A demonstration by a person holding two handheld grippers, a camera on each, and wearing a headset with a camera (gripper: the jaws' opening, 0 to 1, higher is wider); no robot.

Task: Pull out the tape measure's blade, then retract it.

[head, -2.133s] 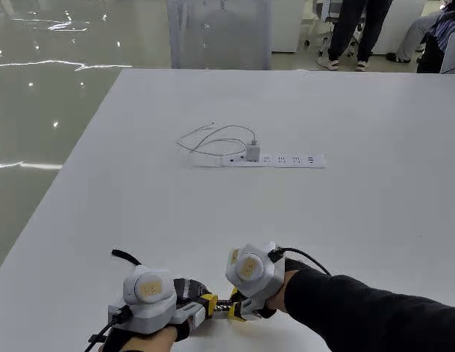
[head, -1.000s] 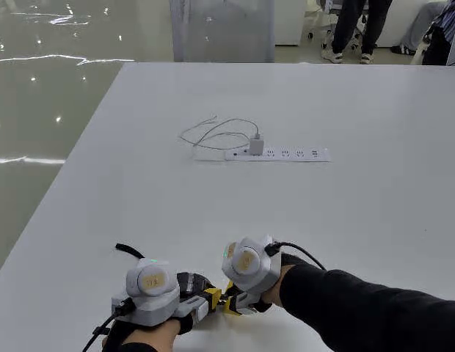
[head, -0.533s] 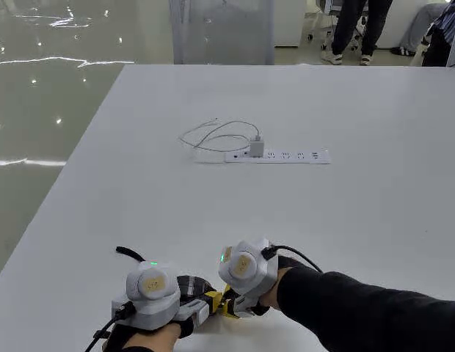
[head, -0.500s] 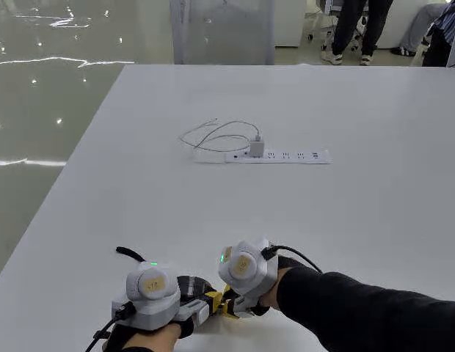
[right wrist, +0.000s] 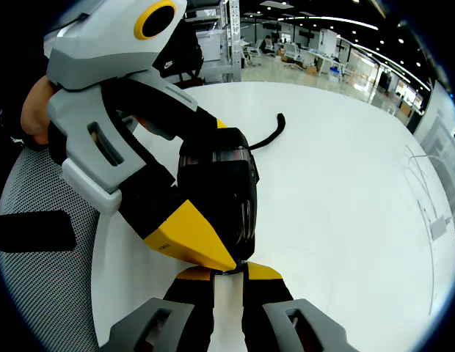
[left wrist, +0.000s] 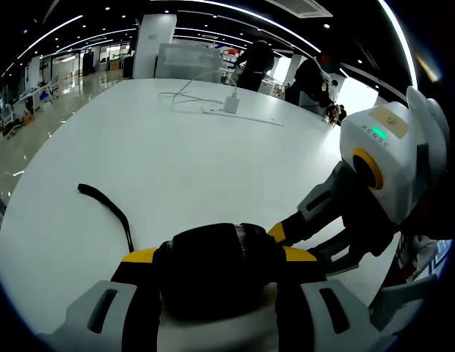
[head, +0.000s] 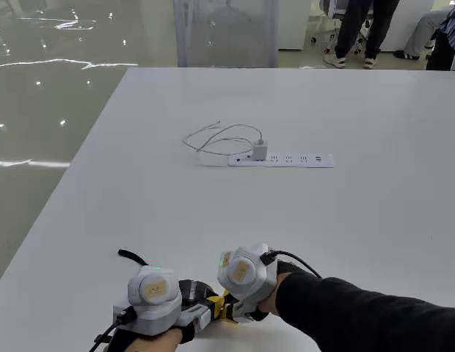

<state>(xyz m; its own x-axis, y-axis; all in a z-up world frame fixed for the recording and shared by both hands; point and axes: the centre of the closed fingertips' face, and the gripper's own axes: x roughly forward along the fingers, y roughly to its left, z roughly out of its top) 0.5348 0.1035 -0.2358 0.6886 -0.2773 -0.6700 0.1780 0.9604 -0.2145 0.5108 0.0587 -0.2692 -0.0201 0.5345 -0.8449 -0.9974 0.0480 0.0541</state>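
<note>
Tape measure [right wrist: 216, 194] seemingly within hand-held gripper [left wrist: 218, 257]

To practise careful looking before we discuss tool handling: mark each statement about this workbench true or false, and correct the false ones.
1. The left gripper holds the black tape measure between its jaws. True.
2. A long stretch of blade runs between the two grippers. False: the right gripper has its jaw tips right at the case's mouth.
3. The tape measure's black strap lies on the table. True.
4. The power strip has nothing plugged in. False: a white charger with a cable sits at one end.
5. The table is dark wood. False: it is white.
</note>
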